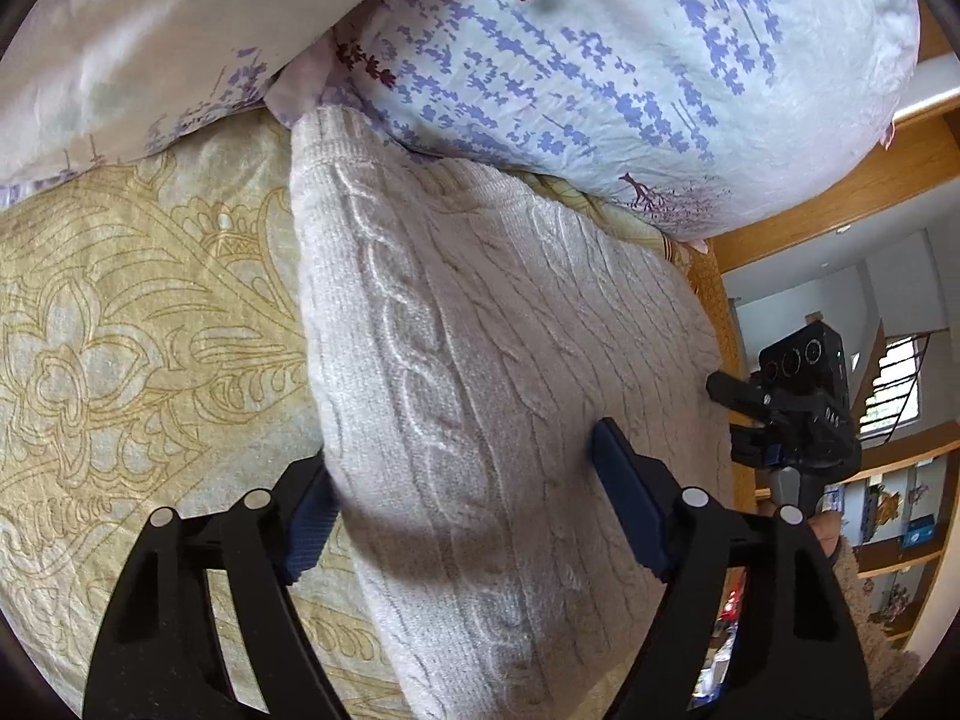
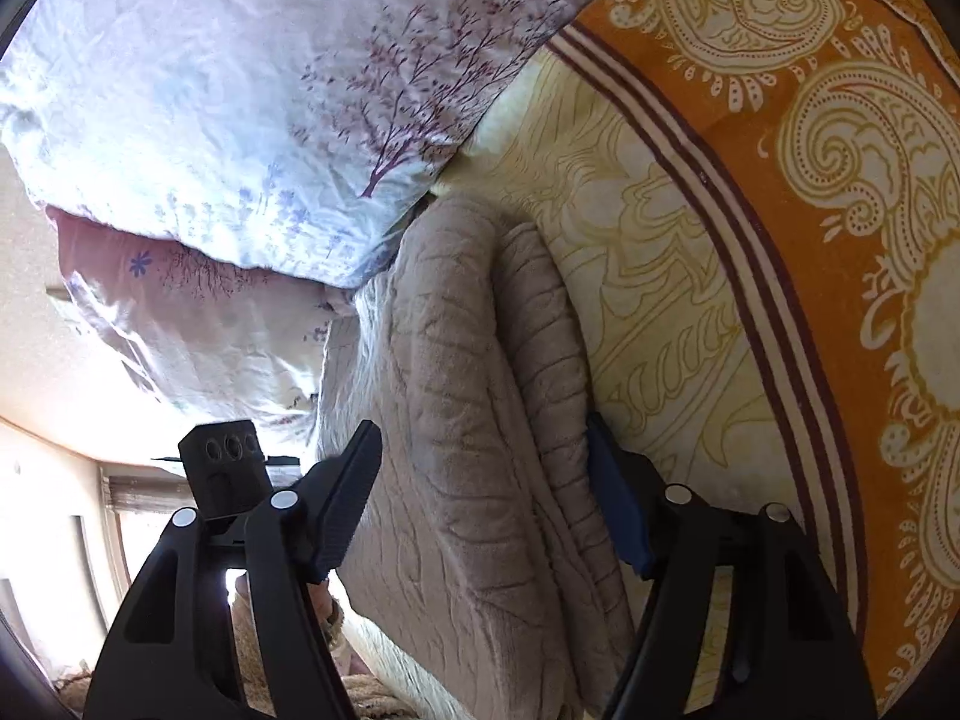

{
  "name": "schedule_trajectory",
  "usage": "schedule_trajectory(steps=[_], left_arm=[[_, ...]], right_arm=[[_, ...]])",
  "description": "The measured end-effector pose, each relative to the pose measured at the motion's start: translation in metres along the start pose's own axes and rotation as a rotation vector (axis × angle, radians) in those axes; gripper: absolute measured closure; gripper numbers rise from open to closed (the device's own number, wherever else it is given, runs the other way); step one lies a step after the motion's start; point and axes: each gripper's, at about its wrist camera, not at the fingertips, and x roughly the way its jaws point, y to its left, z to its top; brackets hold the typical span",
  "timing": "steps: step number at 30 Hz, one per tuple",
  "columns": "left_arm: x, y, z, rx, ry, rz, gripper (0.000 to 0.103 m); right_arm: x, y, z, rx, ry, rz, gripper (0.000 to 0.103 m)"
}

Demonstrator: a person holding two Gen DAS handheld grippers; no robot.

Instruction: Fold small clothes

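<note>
Thick, soft cable-knit sweater (image 1: 480, 360) folded on bed (image 1: 120, 330), far end tucked under pillow (image 1: 600, 60). Limp, light, not slippery; best pinched through all layers at the near corners. Left claw (image 1: 462, 510) and right claw (image 2: 480, 492) straddling it, not plainly clamped.

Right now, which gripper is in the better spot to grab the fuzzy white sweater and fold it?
Probably the right gripper. Its fingers already straddle the bunched edge of the sweater, so closing would likely pinch it. The left gripper spans flat fabric, which is harder to pinch.
</note>
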Motion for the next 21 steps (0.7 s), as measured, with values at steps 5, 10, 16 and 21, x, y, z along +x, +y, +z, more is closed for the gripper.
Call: schedule_trajectory(steps=[5,10,16,21], left_arm=[[-0.002,0.002,-0.002,0.005,-0.005,0.006,0.029],[-0.001,-0.002,-0.003,0.013,0.001,0.007,0.029],[-0.002,0.003,-0.01,-0.021,-0.012,-0.044,0.044],[-0.007,0.007,-0.015,-0.035,-0.029,-0.096,0.059]], right_arm=[[0.011,0.048,-0.016,-0.269,0.018,-0.238,0.043],[0.017,0.024,-0.002,-0.13,0.009,-0.15,0.043],[0.019,0.034,-0.007,-0.17,-0.031,-0.071,0.069],[0.022,0.036,-0.011,-0.137,-0.036,-0.028,0.069]])
